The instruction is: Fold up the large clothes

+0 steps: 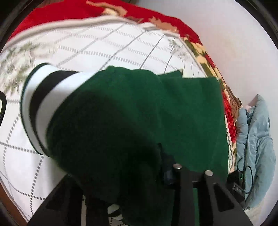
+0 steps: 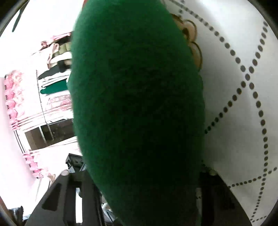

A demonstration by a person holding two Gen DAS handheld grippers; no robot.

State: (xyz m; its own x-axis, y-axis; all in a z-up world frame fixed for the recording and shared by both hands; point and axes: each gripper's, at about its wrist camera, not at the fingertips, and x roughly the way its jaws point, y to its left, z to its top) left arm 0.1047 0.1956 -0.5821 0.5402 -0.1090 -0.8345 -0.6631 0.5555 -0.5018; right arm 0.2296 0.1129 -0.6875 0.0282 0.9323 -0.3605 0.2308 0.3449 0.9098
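A dark green fleece garment (image 1: 132, 125) with a white-and-black striped ribbed cuff (image 1: 37, 111) covers most of the left wrist view. It is lifted in a thick bunch over a white bed cover w/ a dotted diamond pattern (image 1: 97, 47), and its far part lies flat on that cover toward the right edge of the bed. The striped cuff hangs at the left side of the bunch, above the cover.

The left gripper (image 1: 184, 173) is at the bottom of the view. Its two black fingers (image 1: 208, 175) are close together, and the green cloth goes down over and between them, so the gripper is closed on the garment. The contact point itself is dark and partly hidden by the cloth.

Behind the white cover there is a red blanket w/ a flower print (image 1: 57, 13), running along the top and down the right side. Further right, a light blue padded piece of clothing (image 1: 257, 132) is against the pale wall, w/ a black cable and a small black device near it.

In the right wrist view the same green garment (image 2: 139, 104) fills the centre, very near the lens and blurred. The right gripper (image 2: 139, 175) has a black finger (image 2: 74, 191) on each side of the cloth, jaws partly closed, and the cloth passes between them; it seems clamped. The dotted white cover (image 2: 234, 104) is at right, a window w/ pink curtains (image 2: 12, 97) at left.
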